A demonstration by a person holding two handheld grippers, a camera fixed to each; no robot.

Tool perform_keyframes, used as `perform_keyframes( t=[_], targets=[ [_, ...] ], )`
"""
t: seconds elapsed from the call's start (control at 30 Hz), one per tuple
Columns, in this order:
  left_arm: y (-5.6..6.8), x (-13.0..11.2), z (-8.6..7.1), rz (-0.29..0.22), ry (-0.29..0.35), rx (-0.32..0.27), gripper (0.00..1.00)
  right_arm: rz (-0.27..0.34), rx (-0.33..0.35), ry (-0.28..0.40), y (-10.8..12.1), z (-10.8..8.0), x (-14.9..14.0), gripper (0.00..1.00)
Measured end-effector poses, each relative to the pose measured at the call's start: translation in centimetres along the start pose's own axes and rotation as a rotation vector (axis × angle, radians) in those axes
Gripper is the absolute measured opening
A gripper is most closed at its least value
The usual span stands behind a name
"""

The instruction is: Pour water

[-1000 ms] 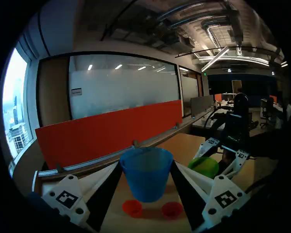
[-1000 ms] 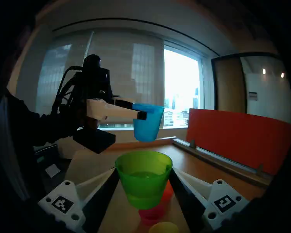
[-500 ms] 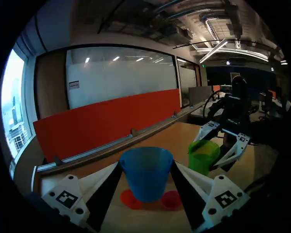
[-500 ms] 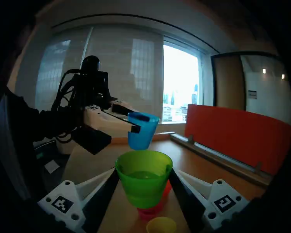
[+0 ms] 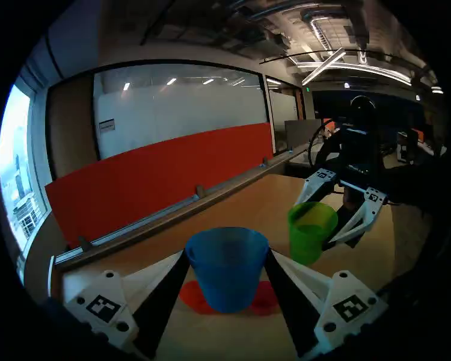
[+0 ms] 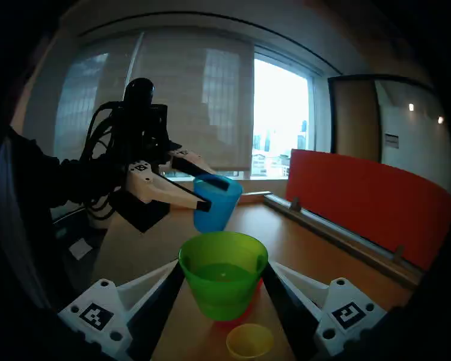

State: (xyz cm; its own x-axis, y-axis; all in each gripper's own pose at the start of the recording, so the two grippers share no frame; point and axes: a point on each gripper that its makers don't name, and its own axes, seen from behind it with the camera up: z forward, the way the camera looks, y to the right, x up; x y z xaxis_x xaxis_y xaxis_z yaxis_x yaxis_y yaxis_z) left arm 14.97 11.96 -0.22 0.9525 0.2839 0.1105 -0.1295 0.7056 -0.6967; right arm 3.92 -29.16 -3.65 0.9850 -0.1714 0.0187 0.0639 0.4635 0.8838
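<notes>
Over the last second both claws have come down toward the counter (image 5: pixel 249 198) and drawn closer together. The left claw (image 5: pixel 227 260) is closed on the blue cup (image 5: pixel 227 283), a finger pressing each side. The right claw (image 6: pixel 223 269) grips the green cup (image 6: pixel 223 289) the same way, with water showing inside it. In the left gripper view the green cup has slid out from behind the claw's right finger and now stands ahead and to the right of it, upright. In the right gripper view the blue cup has dropped to just beyond the green rim, ahead of the claw and leaning slightly. No pour has begun, but the cups look nearly lined up for one, probably green into blue.
</notes>
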Motion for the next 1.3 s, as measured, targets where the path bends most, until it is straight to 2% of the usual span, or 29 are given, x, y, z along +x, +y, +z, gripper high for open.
perform_keyframes(
  t=[0.2,0.7,1.0,1.3],
  targets=[
    [0.6,-1.1,0.4,0.025,-0.027,-0.013,0.87,0.003,0.007,-0.022,-0.3,-0.2,-0.8,0.91],
    [2.3,-4.7,1.0,0.072,-0.109,-0.051,0.88,-0.034,0.041,-0.079,-1.5,-0.5,-2.8,0.92],
    [3.1,-6.6,1.2,0.086,-0.153,-0.081,0.88,-0.022,0.057,-0.091,-1.8,-0.5,-3.9,0.92],
    [4.1,-8.6,1.1,0.098,-0.191,-0.120,0.88,-0.022,0.084,-0.138,-2.5,-0.6,-6.1,0.92]
  ],
)
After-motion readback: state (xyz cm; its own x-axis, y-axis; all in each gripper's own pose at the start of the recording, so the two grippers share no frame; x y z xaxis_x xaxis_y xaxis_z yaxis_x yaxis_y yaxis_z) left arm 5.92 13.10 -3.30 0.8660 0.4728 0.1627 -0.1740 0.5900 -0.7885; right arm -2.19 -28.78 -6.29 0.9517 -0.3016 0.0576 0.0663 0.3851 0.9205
